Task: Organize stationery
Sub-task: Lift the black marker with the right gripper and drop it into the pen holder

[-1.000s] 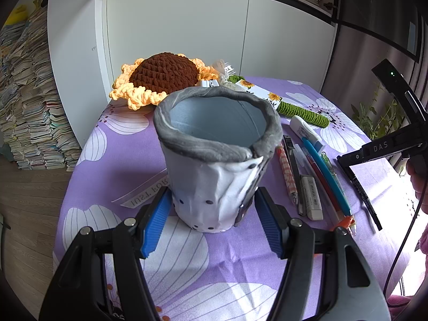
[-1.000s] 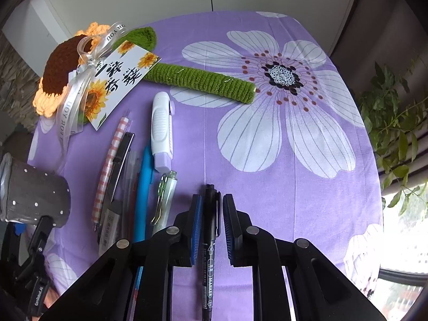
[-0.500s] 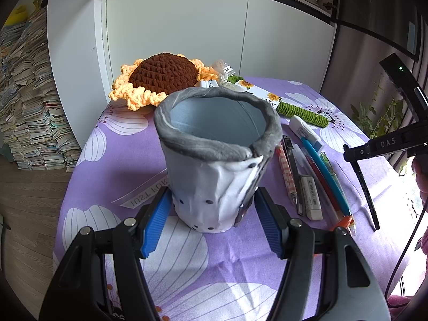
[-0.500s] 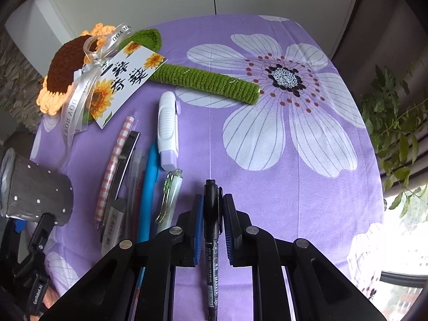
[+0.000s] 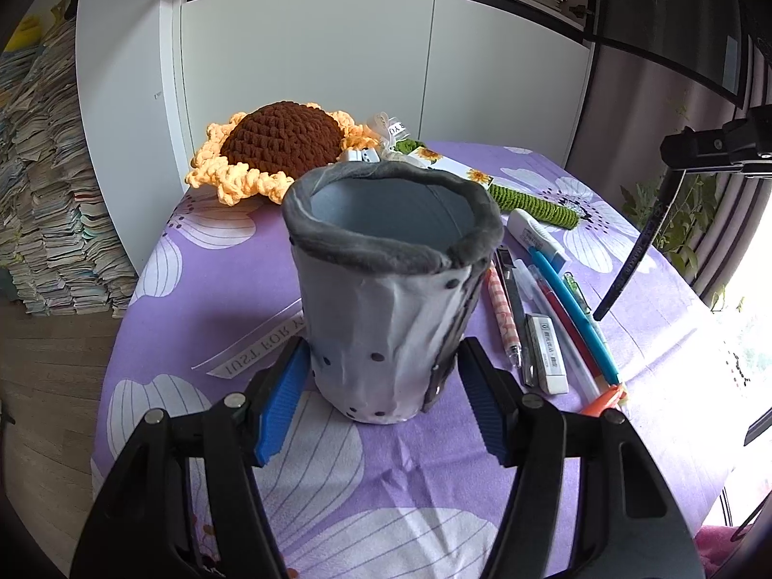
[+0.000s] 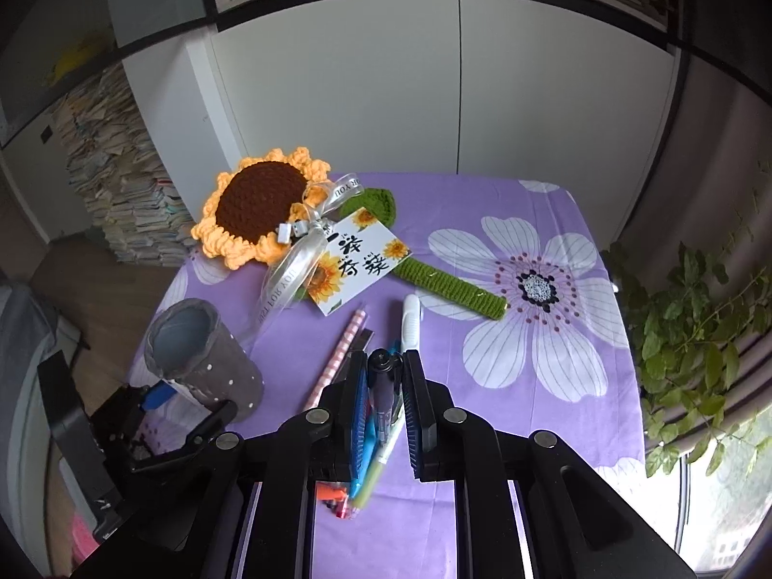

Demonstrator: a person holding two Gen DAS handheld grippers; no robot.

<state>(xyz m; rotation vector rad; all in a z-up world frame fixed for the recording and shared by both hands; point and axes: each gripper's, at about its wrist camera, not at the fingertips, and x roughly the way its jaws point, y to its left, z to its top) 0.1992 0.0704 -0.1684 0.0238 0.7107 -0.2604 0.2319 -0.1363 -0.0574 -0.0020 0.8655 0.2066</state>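
Note:
A grey fabric pen cup [image 5: 386, 299] with small dark dots stands upright on the purple flowered tablecloth [image 5: 337, 473]. My left gripper [image 5: 382, 346] is shut on its base, one blue pad on each side. My right gripper [image 6: 383, 366] is shut on a black marker [image 6: 382, 376], held in the air to the right of the cup. In the left wrist view the marker [image 5: 632, 260] hangs slanted, tip down, above the row of pens [image 5: 555, 318]. The cup [image 6: 202, 362] appears empty.
Beside the pens lie a white eraser [image 5: 545, 352] and a white correction tape [image 5: 535, 236]. A crochet sunflower [image 5: 280, 144] with a green stem [image 6: 453, 284] and a card [image 6: 357, 260] lies at the back. A leafy plant [image 6: 699, 328] stands beyond the table's right edge.
My right gripper has risen with the black marker, lifting it off the cloth and tilting it tip down. The left gripper and the cup have not moved.

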